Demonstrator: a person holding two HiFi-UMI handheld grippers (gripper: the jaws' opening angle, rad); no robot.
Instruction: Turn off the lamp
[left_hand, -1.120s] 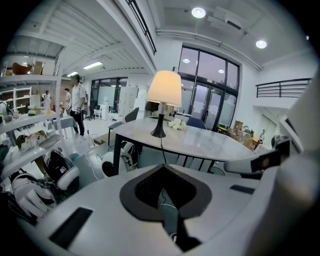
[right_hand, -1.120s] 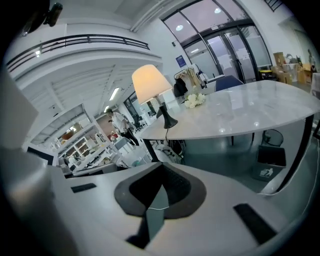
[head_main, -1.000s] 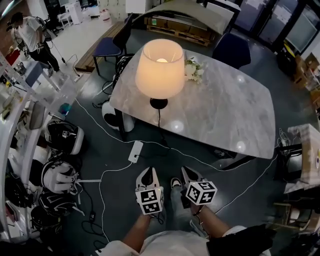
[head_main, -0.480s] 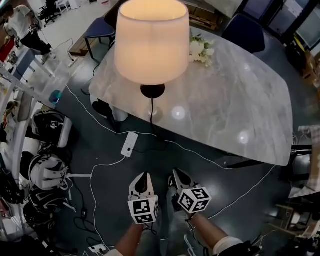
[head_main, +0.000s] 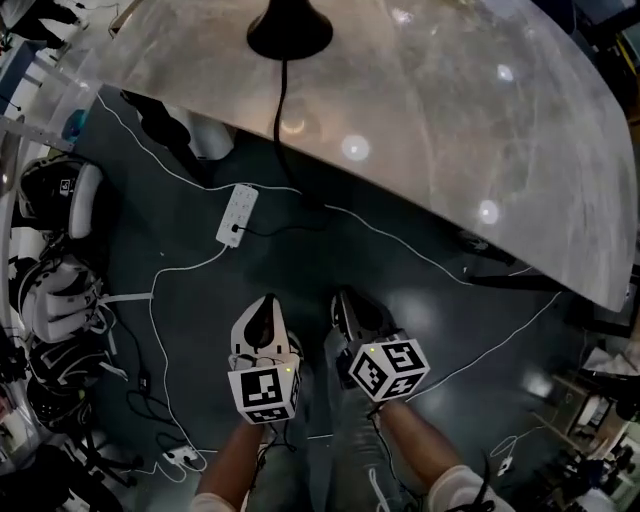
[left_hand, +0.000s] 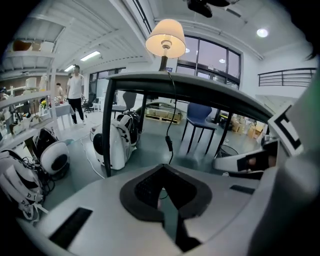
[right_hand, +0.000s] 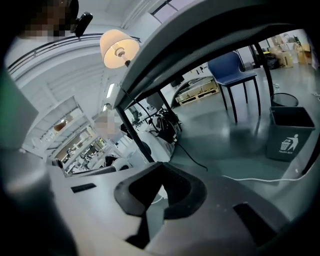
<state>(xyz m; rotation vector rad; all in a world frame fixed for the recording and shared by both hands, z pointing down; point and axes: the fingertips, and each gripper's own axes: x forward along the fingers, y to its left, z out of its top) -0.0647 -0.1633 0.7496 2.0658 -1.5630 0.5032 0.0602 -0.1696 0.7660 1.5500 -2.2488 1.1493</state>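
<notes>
— Where do we see the lamp (left_hand: 165, 37)?
— Lit, standing on the table (head_main: 450, 100), its cord (head_main: 277, 100) hanging over the edge.
— And our tongs?
— Left gripper (head_main: 264, 305) and right gripper (head_main: 347, 300) both clenched, empty — below the tabletop.

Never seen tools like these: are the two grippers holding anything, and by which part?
Nothing is held. The left gripper and right gripper are both shut and empty.

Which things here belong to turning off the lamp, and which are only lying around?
For the job: lamp, lit; its cord; power strip.
Lying about: blue chair; waste bin; helmet.
</notes>
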